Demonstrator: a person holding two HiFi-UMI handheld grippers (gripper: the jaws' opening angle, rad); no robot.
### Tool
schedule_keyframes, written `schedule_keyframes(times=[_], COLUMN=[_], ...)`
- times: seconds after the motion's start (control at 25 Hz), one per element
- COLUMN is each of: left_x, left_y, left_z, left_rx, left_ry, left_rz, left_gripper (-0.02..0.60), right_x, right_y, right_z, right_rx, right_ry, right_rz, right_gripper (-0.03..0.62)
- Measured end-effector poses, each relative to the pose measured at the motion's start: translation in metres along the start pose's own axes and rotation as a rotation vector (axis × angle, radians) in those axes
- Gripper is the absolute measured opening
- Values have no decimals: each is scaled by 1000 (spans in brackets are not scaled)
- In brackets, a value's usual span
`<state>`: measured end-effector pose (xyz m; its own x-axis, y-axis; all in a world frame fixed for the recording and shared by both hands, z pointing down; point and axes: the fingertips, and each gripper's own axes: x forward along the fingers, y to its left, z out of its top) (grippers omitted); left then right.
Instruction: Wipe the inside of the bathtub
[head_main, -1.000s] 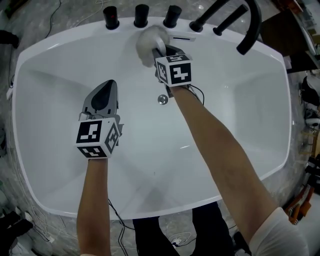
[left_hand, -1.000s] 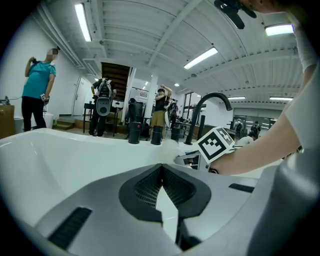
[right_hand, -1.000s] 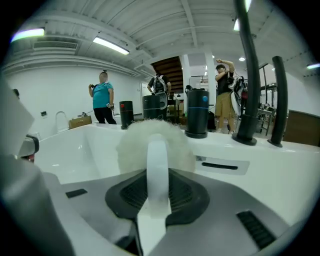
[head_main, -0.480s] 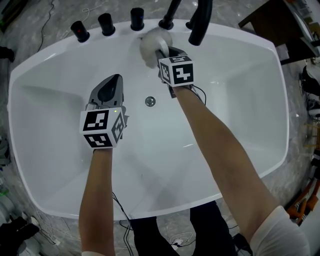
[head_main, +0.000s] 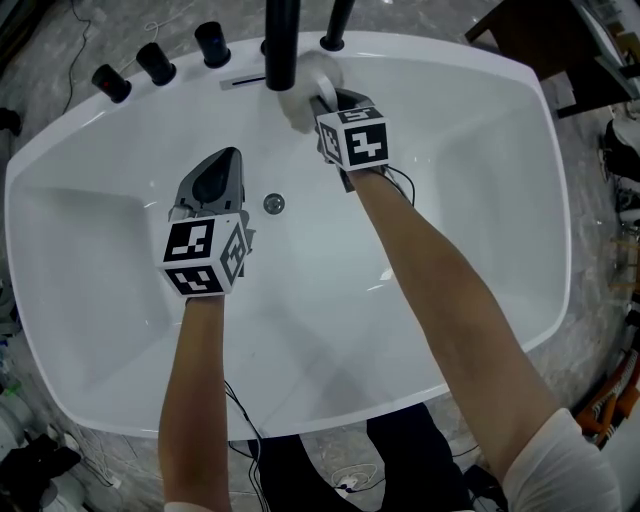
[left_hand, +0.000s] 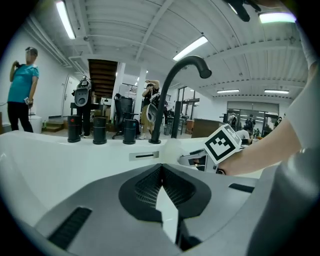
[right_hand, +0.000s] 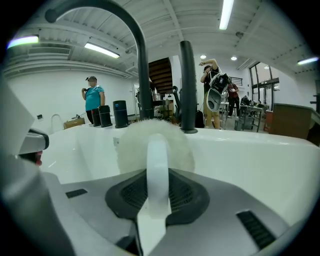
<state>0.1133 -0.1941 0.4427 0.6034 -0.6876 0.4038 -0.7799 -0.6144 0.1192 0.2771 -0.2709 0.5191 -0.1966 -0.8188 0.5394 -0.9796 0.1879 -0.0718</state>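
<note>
A white bathtub (head_main: 520, 180) fills the head view, with its drain (head_main: 273, 204) near the middle. My right gripper (head_main: 322, 103) is shut on the white handle (right_hand: 157, 172) of a fluffy white wiping pad (head_main: 312, 92); the pad (right_hand: 150, 145) is held against the far inner wall below the black spout (head_main: 281, 45). My left gripper (head_main: 222, 172) hovers over the tub floor left of the drain, jaws shut with nothing between them (left_hand: 161, 172). From the left gripper view the pad (left_hand: 172, 150) and the right gripper's marker cube (left_hand: 222, 142) show to the right.
Three black tap knobs (head_main: 158, 62) stand on the far rim at the left, and a second black pipe (head_main: 337, 25) rises beside the spout. An overflow slot (head_main: 245, 82) sits in the far wall. People stand in the room beyond the tub (left_hand: 22, 87).
The head camera has shifted, so the tub, taps and drain slid left in the picture. Both grippers keep about the same place, the pad still on the far wall.
</note>
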Motion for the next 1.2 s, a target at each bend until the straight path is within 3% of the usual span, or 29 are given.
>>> schedule_keyframes(times=[1.2], left_x=[138], left_y=[-213], left_z=[1], left_rx=[48], left_ry=[7], left_rz=[-145], left_gripper=[11], right_x=[-95], right_y=[-283], right_z=[-63], right_rx=[69], right_ry=[-5], right_rz=[-151], right_gripper=[94])
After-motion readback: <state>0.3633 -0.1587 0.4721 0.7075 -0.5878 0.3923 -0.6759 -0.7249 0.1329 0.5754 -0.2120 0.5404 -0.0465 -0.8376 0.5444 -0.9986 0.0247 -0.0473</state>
